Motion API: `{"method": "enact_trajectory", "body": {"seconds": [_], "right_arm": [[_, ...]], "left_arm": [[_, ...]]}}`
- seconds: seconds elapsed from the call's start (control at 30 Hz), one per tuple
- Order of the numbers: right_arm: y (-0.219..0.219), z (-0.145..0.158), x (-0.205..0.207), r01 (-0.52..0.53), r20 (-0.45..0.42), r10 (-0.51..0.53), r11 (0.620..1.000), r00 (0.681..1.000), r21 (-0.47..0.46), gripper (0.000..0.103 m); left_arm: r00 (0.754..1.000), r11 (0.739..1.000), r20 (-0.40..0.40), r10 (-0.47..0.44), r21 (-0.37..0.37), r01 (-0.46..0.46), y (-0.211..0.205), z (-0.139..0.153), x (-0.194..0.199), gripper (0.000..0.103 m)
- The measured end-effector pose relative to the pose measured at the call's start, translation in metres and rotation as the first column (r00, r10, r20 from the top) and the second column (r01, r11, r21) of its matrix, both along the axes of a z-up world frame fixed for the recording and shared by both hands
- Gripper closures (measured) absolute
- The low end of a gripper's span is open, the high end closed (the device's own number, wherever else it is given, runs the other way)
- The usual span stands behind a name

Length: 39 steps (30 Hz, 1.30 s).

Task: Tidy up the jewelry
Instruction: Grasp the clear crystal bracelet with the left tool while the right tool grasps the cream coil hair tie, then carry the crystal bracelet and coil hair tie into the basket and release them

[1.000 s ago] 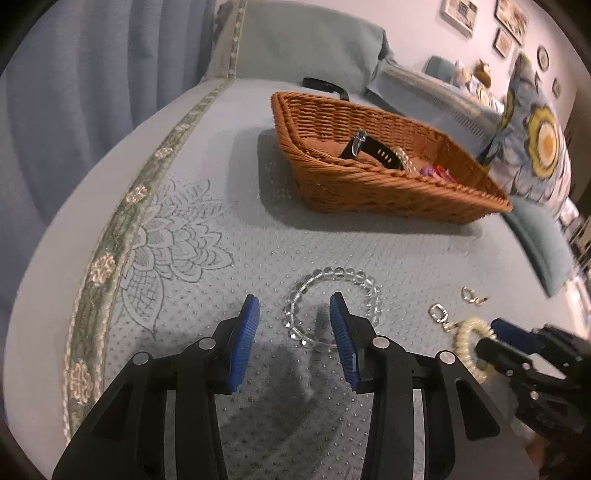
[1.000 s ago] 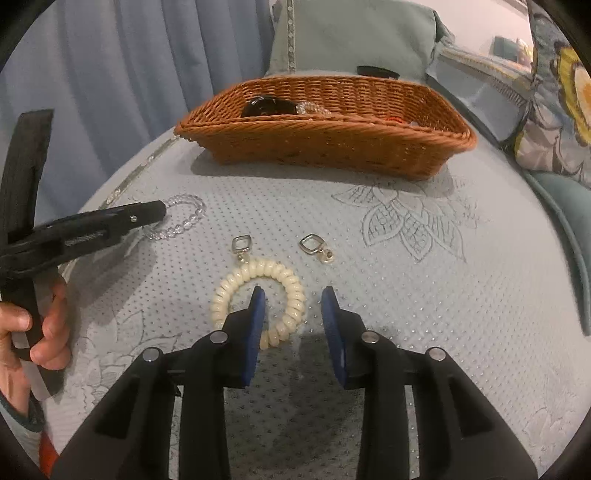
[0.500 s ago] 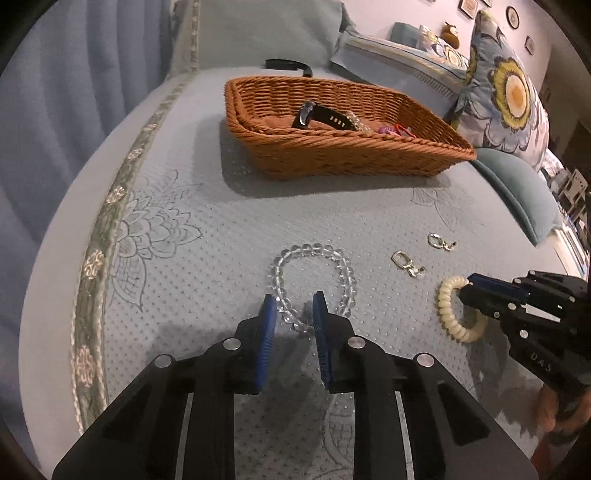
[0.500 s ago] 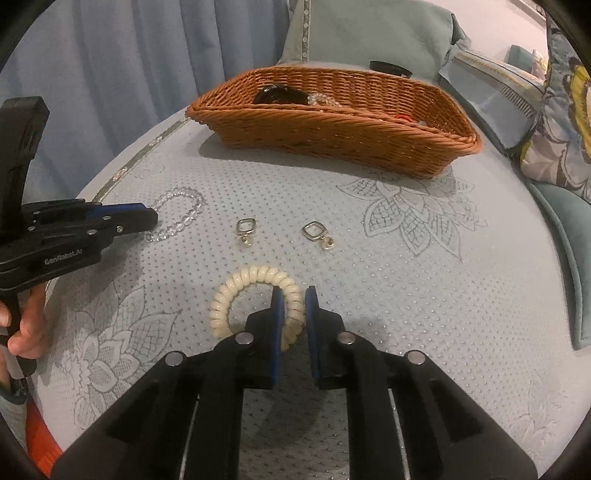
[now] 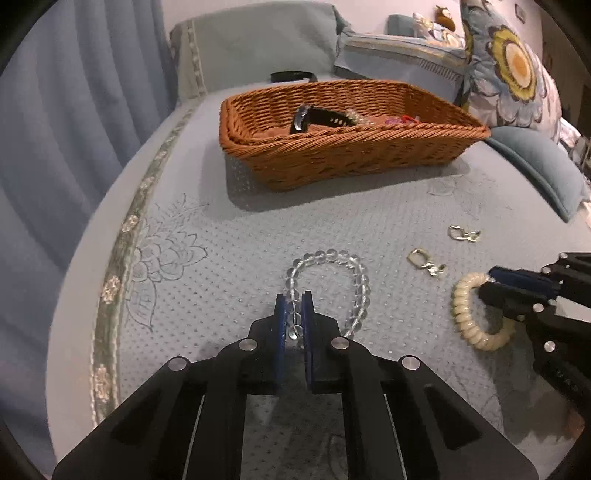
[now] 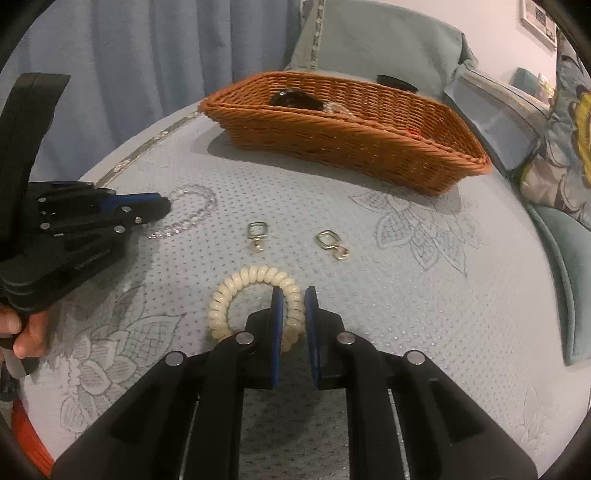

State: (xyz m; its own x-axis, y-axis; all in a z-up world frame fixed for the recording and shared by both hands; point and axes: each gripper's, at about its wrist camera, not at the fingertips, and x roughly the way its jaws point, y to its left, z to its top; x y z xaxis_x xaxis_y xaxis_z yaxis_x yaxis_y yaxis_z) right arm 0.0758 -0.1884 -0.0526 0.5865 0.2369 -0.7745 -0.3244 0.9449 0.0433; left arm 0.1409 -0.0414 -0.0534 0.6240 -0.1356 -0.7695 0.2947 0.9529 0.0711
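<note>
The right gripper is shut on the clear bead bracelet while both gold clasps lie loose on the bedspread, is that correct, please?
Not quite: the right gripper is shut on the cream coil bracelet, as the right wrist view shows. Both gold clasps do lie loose on the bedspread.

A pale blue quilted bedspread [image 5: 229,236] with stitched flowers covers the bed; blue curtains [image 5: 74,110] hang behind, teal and floral pillows [image 5: 513,70] lean by a framed picture [image 6: 537,16]

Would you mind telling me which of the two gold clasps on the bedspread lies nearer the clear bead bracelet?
The left gold clasp, with the squarer ring; the right gold clasp lies farther from the clear bead bracelet.
</note>
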Motion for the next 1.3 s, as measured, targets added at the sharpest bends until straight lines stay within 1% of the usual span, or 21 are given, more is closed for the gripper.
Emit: {"method": "enact_trajectory", "body": {"seconds": [0.07, 0.1, 0.13, 0.27, 0.37, 0.4, 0.5, 0.77, 0.87, 1.0, 1.1, 1.17, 1.3], "right_arm": [[-0.005, 0.004, 0.000, -0.012, -0.007, 0.013, 0.998, 1.000, 0.059, 0.094], [-0.006, 0.006, 0.000, -0.014, -0.005, 0.014, 0.997, 1.000, 0.073, 0.094], [-0.009, 0.011, -0.001, -0.015, 0.004, 0.015, 0.996, 1.000, 0.091, 0.094], [-0.014, 0.023, -0.004, -0.018, 0.043, 0.014, 0.994, 0.999, 0.112, 0.094], [-0.020, 0.027, -0.002, -0.005, 0.044, -0.001, 0.990, 0.999, 0.143, 0.094], [-0.021, 0.028, -0.002, -0.001, 0.043, -0.006, 0.988, 0.999, 0.152, 0.094], [-0.026, 0.032, -0.002, 0.007, 0.052, -0.015, 0.988, 0.999, 0.157, 0.094], [-0.034, 0.045, -0.007, 0.019, 0.094, -0.037, 0.983, 0.995, 0.180, 0.094], [-0.041, 0.052, -0.006, 0.042, 0.118, -0.063, 0.984, 0.991, 0.174, 0.094], [-0.056, 0.063, 0.004, 0.088, 0.127, -0.112, 0.979, 0.986, 0.184, 0.094], [-0.072, 0.077, 0.020, 0.129, 0.136, -0.161, 0.967, 0.978, 0.218, 0.094], [-0.078, 0.090, 0.036, 0.148, 0.157, -0.183, 0.966, 0.970, 0.212, 0.094], [-0.083, 0.108, 0.080, 0.180, 0.171, -0.217, 0.961, 0.961, 0.211, 0.094]], "left_arm": [[1.000, 0.999, -0.005, -0.008, -0.048, 0.008, 0.004, 0.004, 0.000, 0.097], [1.000, 0.996, 0.000, -0.020, -0.090, 0.020, 0.007, 0.009, -0.001, 0.097], [1.000, 0.993, 0.006, -0.026, -0.113, 0.026, 0.009, 0.011, -0.002, 0.097], [0.997, 0.969, 0.049, -0.059, -0.236, 0.069, 0.018, 0.031, -0.010, 0.097], [0.995, 0.954, 0.076, -0.071, -0.287, 0.090, 0.020, 0.040, -0.014, 0.097], [0.994, 0.944, 0.084, -0.077, -0.315, 0.099, 0.023, 0.044, -0.015, 0.097], [0.991, 0.930, 0.106, -0.084, -0.349, 0.117, 0.024, 0.051, -0.018, 0.097], [0.977, 0.908, 0.170, -0.126, -0.377, 0.182, 0.012, 0.072, -0.031, 0.097], [0.970, 0.907, 0.197, -0.139, -0.369, 0.205, 0.003, 0.086, -0.032, 0.097], [0.960, 0.905, 0.233, -0.153, -0.357, 0.230, -0.008, 0.107, -0.026, 0.097], [0.950, 0.900, 0.266, -0.164, -0.353, 0.254, -0.019, 0.127, -0.011, 0.097], [0.945, 0.898, 0.282, -0.165, -0.352, 0.262, -0.026, 0.136, 0.002, 0.097], [0.945, 0.893, 0.286, -0.159, -0.366, 0.261, -0.039, 0.140, 0.037, 0.097]]}}
